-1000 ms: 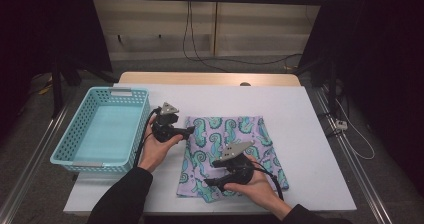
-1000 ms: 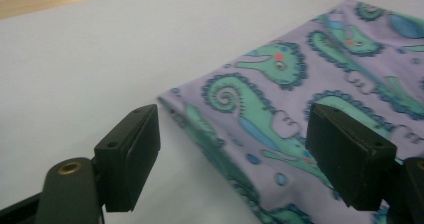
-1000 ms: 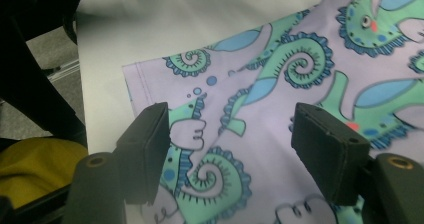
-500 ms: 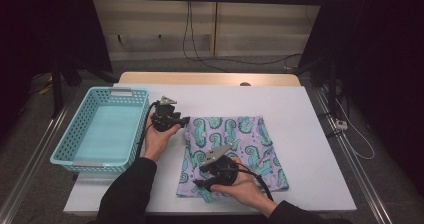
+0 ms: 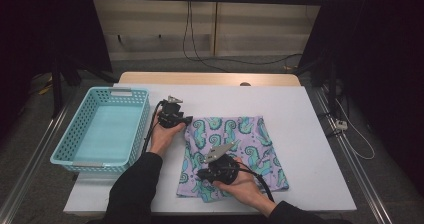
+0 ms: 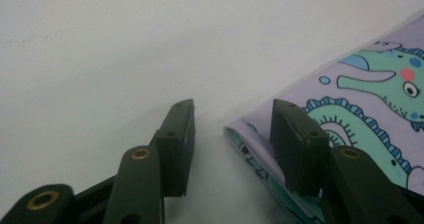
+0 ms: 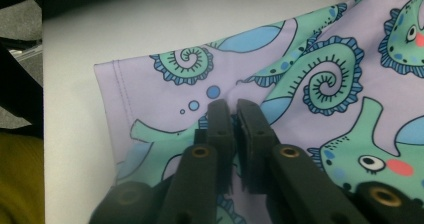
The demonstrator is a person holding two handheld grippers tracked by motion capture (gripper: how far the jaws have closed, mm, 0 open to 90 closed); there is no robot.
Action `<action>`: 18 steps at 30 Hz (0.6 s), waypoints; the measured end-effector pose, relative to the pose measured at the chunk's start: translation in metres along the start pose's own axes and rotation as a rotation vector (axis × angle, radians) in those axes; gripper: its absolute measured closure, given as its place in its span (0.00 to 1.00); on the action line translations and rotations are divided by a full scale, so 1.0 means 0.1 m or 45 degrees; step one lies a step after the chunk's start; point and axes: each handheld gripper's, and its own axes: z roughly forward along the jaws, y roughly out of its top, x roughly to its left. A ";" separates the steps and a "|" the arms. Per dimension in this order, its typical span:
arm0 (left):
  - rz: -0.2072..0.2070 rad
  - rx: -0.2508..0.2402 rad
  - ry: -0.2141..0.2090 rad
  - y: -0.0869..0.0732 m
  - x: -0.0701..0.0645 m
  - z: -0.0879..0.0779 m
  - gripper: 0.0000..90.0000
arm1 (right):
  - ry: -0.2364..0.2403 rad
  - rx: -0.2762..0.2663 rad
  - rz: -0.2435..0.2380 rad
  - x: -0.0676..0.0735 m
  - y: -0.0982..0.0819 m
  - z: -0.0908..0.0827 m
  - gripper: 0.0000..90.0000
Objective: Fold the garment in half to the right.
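A: Right gripper (image 7: 235, 109) – jaws just closed, now pinching a fold of the cloth (image 5: 235, 154), flat on the table (image 5: 310, 129)

B: Left gripper (image 6: 232, 134) – jaws apart, straddling the cloth's far corner, ungripped; likely grabs next

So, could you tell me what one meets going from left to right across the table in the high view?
Turquoise basket → left gripper at the cloth's far left corner → seahorse-print cloth → bare white table. The right gripper, pinching the cloth's near left part, overlaps the cloth and is left out.
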 end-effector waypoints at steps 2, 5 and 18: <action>-0.005 0.004 -0.011 0.00 0.00 0.01 0.73 | -0.004 -0.006 -0.002 0.01 0.01 0.01 0.98; -0.025 0.003 -0.071 0.01 -0.01 0.02 0.95 | -0.008 -0.026 0.013 0.02 0.06 0.04 0.98; -0.043 -0.016 -0.080 -0.01 0.03 0.00 0.97 | -0.002 -0.030 0.042 0.21 0.04 0.06 0.60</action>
